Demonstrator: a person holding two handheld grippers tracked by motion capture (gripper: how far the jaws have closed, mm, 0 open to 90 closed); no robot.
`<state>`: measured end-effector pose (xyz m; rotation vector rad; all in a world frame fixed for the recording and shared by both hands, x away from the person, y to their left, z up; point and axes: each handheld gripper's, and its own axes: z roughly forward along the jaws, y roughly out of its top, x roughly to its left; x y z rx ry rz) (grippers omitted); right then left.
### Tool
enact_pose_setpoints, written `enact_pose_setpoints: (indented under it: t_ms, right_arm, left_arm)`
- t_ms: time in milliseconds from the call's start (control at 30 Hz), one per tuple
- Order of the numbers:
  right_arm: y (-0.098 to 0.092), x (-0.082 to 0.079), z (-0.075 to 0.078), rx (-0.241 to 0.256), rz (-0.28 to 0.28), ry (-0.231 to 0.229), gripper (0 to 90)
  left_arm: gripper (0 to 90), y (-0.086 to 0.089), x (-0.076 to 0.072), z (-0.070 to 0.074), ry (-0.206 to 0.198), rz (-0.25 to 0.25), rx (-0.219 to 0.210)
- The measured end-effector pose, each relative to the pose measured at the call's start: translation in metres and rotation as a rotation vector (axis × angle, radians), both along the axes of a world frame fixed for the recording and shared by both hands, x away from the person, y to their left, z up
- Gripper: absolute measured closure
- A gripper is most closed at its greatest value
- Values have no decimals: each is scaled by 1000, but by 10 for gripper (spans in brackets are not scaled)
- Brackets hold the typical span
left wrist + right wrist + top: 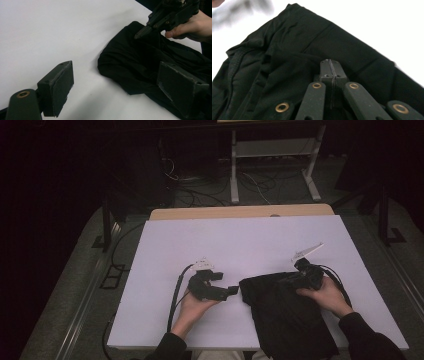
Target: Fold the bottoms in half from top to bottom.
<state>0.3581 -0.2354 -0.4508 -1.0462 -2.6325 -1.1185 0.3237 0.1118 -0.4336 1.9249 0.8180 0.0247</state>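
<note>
Two grippers work a black garment at the near edge of the white desk.

Nearest, the black garment lies rumpled on the desk's near right part, its lower end hanging off the front edge. The right gripper rests on its upper part with fingers pressed together; whether a fold is pinched between them I cannot tell, though it looks placed to pin or lift the cloth. The left gripper sits just beside the garment's left corner, fingers spread wide, probably ready to take that corner. Nothing blocks either. Beyond the desk, cables and a white frame stand on the floor.
</note>
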Motion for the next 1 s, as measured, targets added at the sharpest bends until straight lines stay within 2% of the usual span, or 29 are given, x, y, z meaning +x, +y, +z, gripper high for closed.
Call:
enact_pose_setpoints:
  t_ms: [233, 600, 867, 1000]
  right_arm:
    - [1, -2, 0, 11, 26, 23, 889]
    - [9, -15, 4, 21, 113, 44, 889]
    - [16, -38, 13, 60, 205, 47, 888]
    - [15, -50, 16, 64, 235, 51, 888]
  left_arm:
    - [140, -2, -1, -1, 1, -11, 9]
    - [139, -2, 0, 0, 0, -3, 8]
    - [139, 0, 0, 0, 4, -3, 19]
    - [139, -3, -1, 1, 5, 1, 5]
